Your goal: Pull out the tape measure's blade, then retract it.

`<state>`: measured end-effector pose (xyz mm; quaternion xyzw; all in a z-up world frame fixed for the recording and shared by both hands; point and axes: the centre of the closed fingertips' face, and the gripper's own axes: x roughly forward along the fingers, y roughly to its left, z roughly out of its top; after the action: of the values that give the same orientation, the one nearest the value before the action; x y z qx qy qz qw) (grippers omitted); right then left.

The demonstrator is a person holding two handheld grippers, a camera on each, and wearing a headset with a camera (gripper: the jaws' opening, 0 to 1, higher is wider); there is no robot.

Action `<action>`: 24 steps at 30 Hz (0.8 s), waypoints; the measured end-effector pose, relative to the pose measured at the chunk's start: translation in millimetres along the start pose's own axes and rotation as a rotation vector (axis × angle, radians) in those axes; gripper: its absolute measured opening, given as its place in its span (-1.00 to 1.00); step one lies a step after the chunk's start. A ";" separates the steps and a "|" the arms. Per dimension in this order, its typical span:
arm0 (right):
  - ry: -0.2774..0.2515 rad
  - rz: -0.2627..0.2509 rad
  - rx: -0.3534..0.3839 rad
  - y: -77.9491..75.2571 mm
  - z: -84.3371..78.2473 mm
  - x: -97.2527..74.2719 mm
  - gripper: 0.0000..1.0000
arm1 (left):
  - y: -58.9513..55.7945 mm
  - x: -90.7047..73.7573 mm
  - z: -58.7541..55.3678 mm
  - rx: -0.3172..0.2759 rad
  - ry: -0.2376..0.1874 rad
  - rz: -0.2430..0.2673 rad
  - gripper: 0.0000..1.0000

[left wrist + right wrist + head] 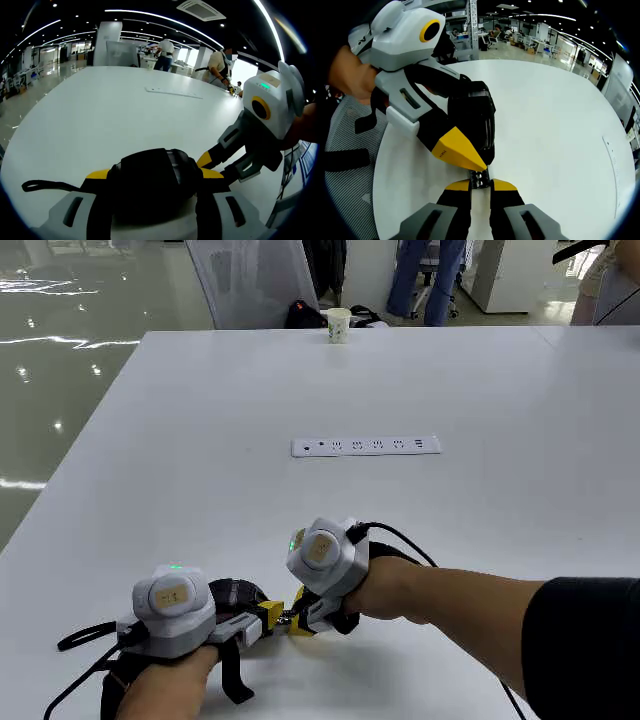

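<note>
A black tape measure lies on the white table near its front edge. My left gripper is shut on its case, which sits between the yellow-tipped jaws in the left gripper view. My right gripper meets it from the right. In the right gripper view the tape measure is just ahead, and my right gripper is shut on the small metal hook of the blade at the case's mouth. Hardly any blade shows between case and hook. The case's black wrist strap trails off to the left.
A white power strip lies flat mid-table. A paper cup stands at the far edge, with a chair behind it. The table's left edge drops to a shiny floor. Black cables run from the grippers.
</note>
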<state>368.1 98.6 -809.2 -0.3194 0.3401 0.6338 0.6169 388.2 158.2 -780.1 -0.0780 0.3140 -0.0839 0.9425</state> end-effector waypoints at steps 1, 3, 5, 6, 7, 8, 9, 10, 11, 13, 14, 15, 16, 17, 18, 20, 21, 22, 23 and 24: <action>-0.007 0.000 -0.002 0.9 3.0 1.5 -0.80 | -0.1 -0.1 0.0 0.000 0.000 -0.002 0.25; -0.009 -0.003 -0.008 1.4 6.0 4.2 -0.80 | 0.1 -0.1 0.1 0.000 -0.001 -0.002 0.25; -0.013 -0.004 -0.009 2.2 9.4 6.3 -0.80 | -0.3 -0.3 0.0 0.000 -0.001 -0.002 0.25; -0.014 -0.005 -0.011 2.2 11.0 7.2 -0.80 | 0.1 -0.4 0.1 -0.001 -0.002 -0.001 0.25; -0.016 -0.006 -0.011 1.9 11.5 7.5 -0.80 | 0.1 -0.4 0.1 -0.002 -0.002 -0.001 0.25; -0.017 -0.005 -0.011 1.9 11.9 7.8 -0.80 | 0.3 -0.4 0.1 -0.003 -0.002 -0.001 0.25; -0.019 -0.005 -0.010 1.5 12.1 8.0 -0.80 | 0.2 -0.5 0.2 -0.002 -0.003 -0.001 0.25; -0.020 -0.004 -0.009 1.3 12.6 8.4 -0.80 | 0.3 -0.4 0.1 -0.003 -0.003 -0.001 0.25; -0.021 -0.004 -0.009 1.4 12.6 8.2 -0.79 | 0.3 -0.4 0.1 -0.004 -0.003 -0.001 0.25; -0.021 -0.002 -0.008 1.3 12.2 8.2 -0.79 | 0.2 -0.4 0.1 -0.003 -0.004 0.000 0.25; -0.022 -0.002 -0.006 1.3 12.3 8.2 -0.79 | 0.3 -0.4 0.1 -0.003 -0.005 0.000 0.25; -0.023 -0.002 -0.006 1.7 12.2 8.1 -0.79 | 0.2 -0.4 0.1 -0.002 -0.006 0.001 0.25; -0.024 -0.003 -0.005 1.7 12.2 8.3 -0.79 | 0.3 -0.4 0.0 -0.001 -0.007 0.002 0.25; -0.024 -0.004 -0.005 1.7 12.2 8.4 -0.79 | 0.2 -0.4 0.0 0.000 -0.008 0.002 0.26; -0.024 -0.005 -0.004 1.6 12.3 8.5 -0.78 | 0.0 -0.6 0.0 0.003 -0.010 0.002 0.26; -0.024 -0.011 -0.009 1.9 12.8 8.5 -0.78 | 0.0 -0.3 0.3 0.005 -0.014 0.006 0.27; -0.025 -0.016 -0.017 1.9 12.8 8.6 -0.77 | 0.2 0.0 0.6 0.006 -0.015 0.006 0.27; -0.027 -0.017 -0.019 1.7 12.9 8.6 -0.77 | 0.3 0.1 0.7 0.007 -0.015 0.007 0.28; -0.028 -0.018 -0.017 1.9 12.8 8.4 -0.76 | 0.2 0.0 0.8 0.009 -0.015 0.008 0.28; -0.029 -0.020 -0.014 1.8 13.0 8.4 -0.76 | 0.1 -0.1 0.8 0.009 -0.017 0.009 0.28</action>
<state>366.1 114.1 -808.7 -0.3177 0.3236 0.6347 0.6258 388.7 158.4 -779.4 -0.0731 0.3060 -0.0804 0.9458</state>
